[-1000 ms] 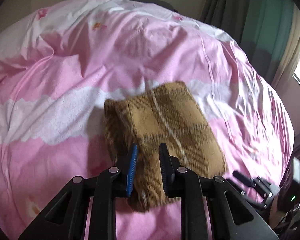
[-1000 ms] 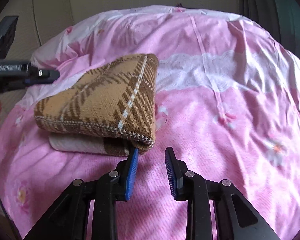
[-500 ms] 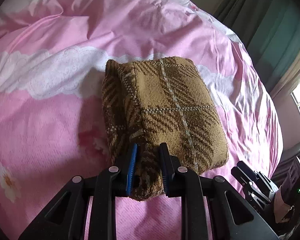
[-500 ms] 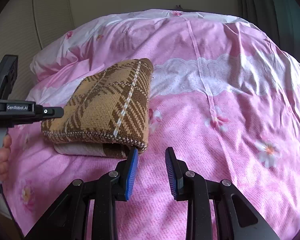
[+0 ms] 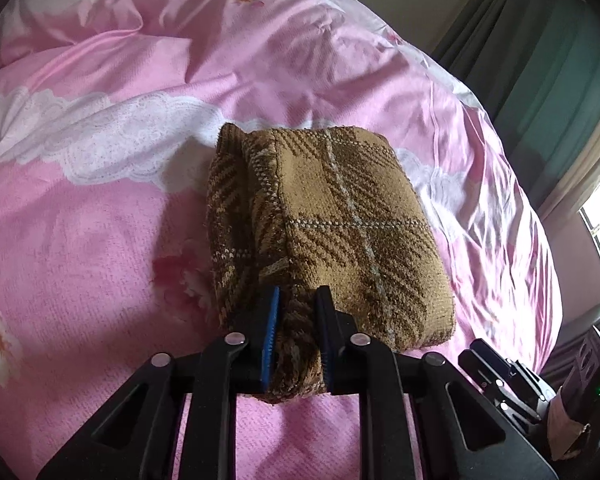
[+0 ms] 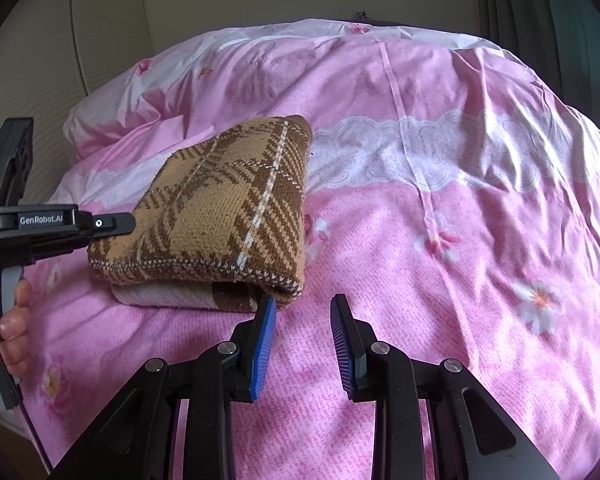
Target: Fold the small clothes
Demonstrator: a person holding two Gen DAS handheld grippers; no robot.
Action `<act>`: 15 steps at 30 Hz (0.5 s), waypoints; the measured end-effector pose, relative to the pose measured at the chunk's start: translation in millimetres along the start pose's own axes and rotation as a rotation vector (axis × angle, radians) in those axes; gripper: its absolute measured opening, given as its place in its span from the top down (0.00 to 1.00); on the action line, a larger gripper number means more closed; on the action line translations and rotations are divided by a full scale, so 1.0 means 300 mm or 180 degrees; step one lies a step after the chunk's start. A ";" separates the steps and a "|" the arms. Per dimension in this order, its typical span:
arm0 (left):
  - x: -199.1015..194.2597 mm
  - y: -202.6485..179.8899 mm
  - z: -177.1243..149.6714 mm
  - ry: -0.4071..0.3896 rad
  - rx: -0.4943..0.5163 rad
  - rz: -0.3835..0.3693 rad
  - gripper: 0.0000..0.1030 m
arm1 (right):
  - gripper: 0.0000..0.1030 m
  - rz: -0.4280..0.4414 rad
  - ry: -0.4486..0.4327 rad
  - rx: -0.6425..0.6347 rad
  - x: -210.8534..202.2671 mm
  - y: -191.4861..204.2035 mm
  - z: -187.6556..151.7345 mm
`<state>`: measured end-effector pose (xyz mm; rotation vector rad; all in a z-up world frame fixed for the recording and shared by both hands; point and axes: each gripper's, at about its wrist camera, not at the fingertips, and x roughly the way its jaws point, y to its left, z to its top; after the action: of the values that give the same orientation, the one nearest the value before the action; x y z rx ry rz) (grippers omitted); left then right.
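Folded brown plaid knit garment (image 5: pixel 340 220) lying on the pink floral bedspread (image 5: pixel 100 240). Left gripper (image 5: pixel 296 320): jaws, having just been closing, pinch the garment's near corner between the pads. Right gripper (image 6: pixel 304 320): jaws spread and empty above the bedspread, with the garment's near right corner just beyond the left pad.

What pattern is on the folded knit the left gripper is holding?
Tan and dark brown plaid with thin white lines on the folded knit; clearest in the right wrist view.
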<state>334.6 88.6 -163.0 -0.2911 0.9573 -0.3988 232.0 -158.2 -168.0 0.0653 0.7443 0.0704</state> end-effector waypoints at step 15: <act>-0.009 0.017 -0.060 -0.0136 -0.0079 0.0301 0.77 | 0.72 0.0032 -0.0037 -0.0027 -0.023 -0.001 0.003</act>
<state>319.2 93.2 -173.0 -0.2749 0.9307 -0.2934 227.6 -159.2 -162.7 0.0612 0.7322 0.0826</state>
